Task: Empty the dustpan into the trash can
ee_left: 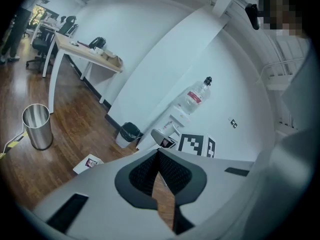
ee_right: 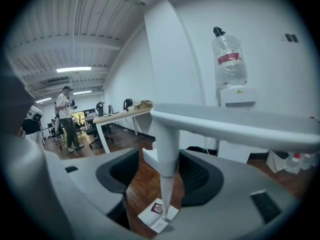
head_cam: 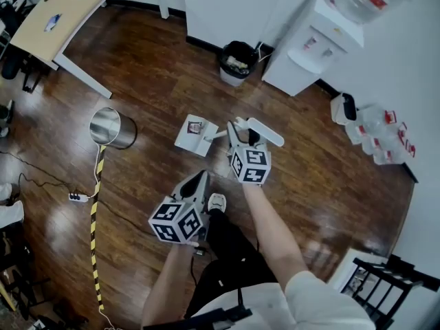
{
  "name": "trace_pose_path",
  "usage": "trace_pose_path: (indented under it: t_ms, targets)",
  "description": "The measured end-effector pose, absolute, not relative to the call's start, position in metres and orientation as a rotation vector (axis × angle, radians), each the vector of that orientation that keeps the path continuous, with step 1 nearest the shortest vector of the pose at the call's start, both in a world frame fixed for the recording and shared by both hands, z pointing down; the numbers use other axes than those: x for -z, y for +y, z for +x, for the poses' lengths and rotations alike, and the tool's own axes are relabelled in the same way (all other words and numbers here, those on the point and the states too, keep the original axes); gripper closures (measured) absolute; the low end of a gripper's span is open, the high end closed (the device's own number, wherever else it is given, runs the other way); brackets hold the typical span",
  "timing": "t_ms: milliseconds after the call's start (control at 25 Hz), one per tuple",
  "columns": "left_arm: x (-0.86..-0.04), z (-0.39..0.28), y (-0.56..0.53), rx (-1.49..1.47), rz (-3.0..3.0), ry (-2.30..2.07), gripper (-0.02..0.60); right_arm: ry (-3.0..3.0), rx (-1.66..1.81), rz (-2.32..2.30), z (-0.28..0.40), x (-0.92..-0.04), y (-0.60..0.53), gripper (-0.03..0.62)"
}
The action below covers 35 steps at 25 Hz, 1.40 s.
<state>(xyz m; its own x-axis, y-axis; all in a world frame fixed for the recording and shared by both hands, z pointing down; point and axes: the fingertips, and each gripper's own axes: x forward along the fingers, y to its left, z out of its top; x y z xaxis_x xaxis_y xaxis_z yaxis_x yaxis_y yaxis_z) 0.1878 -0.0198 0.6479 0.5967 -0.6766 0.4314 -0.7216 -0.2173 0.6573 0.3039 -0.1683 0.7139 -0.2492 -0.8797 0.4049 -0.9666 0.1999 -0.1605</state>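
A white long-handled dustpan [head_cam: 194, 135] rests its pan on the wood floor, with a small printed scrap lying in it. My right gripper [head_cam: 237, 130] is shut on the dustpan's upright handle [ee_right: 167, 149], just under the crossbar grip [head_cam: 267, 132]. The pan [ee_right: 157, 216] shows below the jaws in the right gripper view. My left gripper [head_cam: 201, 177] hangs lower left, shut and empty, its pads [ee_left: 159, 159] meeting. A black lined trash can [head_cam: 237, 60] stands by the far wall, and a steel bin [head_cam: 112, 127] stands to the left of the pan.
A water dispenser [head_cam: 313, 43] stands right of the black can. Water bottles [head_cam: 381, 136] lie along the right wall. A desk [head_cam: 62, 9] fills the far left. Yellow-black tape [head_cam: 96, 205] and a power strip [head_cam: 77, 197] lie on the floor at left. My shoe [head_cam: 216, 202] is near the grippers.
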Motion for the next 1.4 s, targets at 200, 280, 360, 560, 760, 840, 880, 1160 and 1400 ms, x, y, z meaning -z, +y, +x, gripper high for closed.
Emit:
trace_pose_path:
  t_ms: [200,280,360,560,760,840,880,1160,1400]
  targets:
    - [-0.654,0.184,-0.016,-0.068,1.918,-1.119,0.584,-2.281,-0.534,1.767,0.299,-0.712,-0.179,0.353]
    - [-0.657,0.181,-0.013,-0.069,1.908,-1.122,0.584,-2.286,-0.526,1.771,0.299,-0.711,-0.181,0.365]
    - [-0.658,0.178,-0.010,-0.071,1.901,-1.124,0.584,-2.281,-0.518,1.761,0.298,-0.711,-0.183,0.376]
    - [-0.659,0.172,-0.008,-0.059,1.882,-1.131,0.584,-2.279,-0.552,1.698,0.293,-0.713,-0.184,0.376]
    - [-0.652,0.168,-0.011,-0.047,1.880,-1.135,0.584,-2.286,-0.640,1.633,0.293,-0.715,-0.181,0.378]
    - [-0.650,0.164,-0.013,-0.045,1.880,-1.138,0.584,-2.279,-0.668,1.635,0.295,-0.717,-0.182,0.378]
    - [-0.649,0.163,-0.014,-0.043,1.878,-1.140,0.584,-2.275,-0.675,1.636,0.295,-0.717,-0.182,0.378]
    - [-0.650,0.157,-0.022,-0.049,1.856,-1.180,0.584,-2.257,-0.723,1.647,0.307,-0.712,-0.207,0.379]
    - [-0.642,0.127,-0.024,-0.038,1.836,-1.246,0.584,-2.267,-0.785,1.671,0.309,-0.701,-0.239,0.381]
